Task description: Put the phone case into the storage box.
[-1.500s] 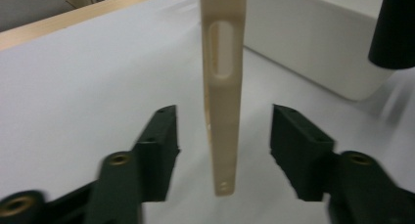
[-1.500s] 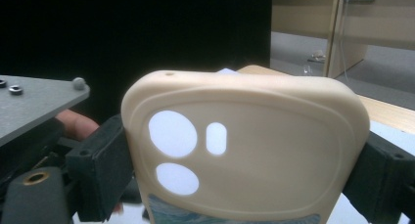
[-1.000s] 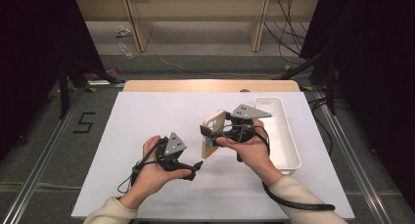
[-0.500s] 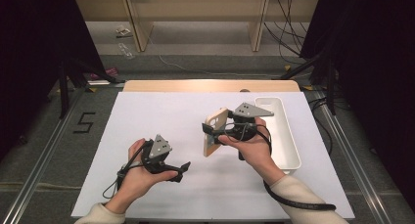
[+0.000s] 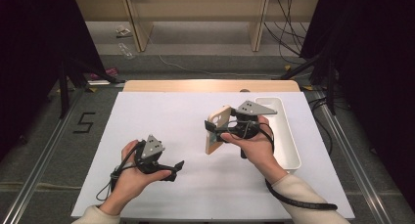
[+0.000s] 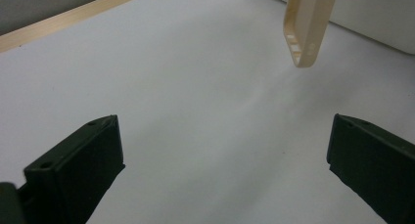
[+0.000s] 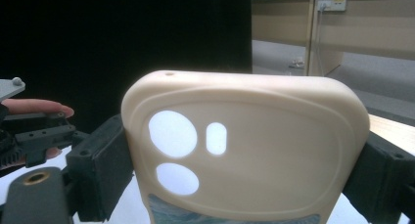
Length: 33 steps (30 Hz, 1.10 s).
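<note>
left gripper: drawn back from phone case, jaws parted, empty | right gripper: case clamped alone, handover judged finished

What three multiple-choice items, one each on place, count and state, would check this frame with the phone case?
1. Where is the white tray?
A. at the table's right side, beyond the right hand
B. at the table's left edge
C. on the floor

2. How many cut-out holes show in the phone case in the right gripper view?
A. one
B. three
C. six

3. How stand the jaws of the left gripper?
A. shut on the case
B. shut on the tray
C. open, nothing between them

Key:
1 A: in the high view the tray lies along the table's right side.
2 B: two round holes and one small oval one show.
3 C: in the left gripper view the jaws stand wide apart over bare table, while the right gripper holds the case.
</note>
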Motion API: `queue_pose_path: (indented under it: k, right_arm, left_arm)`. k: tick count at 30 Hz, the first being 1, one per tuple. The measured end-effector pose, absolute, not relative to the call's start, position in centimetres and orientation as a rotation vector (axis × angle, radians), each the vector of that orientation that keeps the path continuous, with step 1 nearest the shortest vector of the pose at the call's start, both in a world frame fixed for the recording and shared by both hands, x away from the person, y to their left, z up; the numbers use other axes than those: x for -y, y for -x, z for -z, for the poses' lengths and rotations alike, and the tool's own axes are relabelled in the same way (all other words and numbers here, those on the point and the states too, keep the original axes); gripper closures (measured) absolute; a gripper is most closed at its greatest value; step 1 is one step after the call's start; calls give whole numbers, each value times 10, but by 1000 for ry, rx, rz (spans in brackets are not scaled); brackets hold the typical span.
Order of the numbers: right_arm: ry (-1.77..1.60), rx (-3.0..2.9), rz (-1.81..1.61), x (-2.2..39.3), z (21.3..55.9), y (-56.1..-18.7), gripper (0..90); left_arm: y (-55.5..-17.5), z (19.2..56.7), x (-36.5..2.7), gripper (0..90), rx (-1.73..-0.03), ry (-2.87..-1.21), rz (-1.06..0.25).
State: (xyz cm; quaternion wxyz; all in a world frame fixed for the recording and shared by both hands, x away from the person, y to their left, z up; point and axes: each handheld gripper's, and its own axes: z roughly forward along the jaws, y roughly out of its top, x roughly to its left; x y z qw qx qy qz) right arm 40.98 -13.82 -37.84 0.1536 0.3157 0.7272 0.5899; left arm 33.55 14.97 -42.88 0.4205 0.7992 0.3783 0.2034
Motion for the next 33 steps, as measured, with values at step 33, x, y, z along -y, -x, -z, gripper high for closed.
queue_pose_path:
  k: [33]
  right_arm:
    - [-949, -2020, -1663, 156, 367, -416, 124]
  left_arm:
    - [-337, 430, -163, 0, -993, -1979, -528]
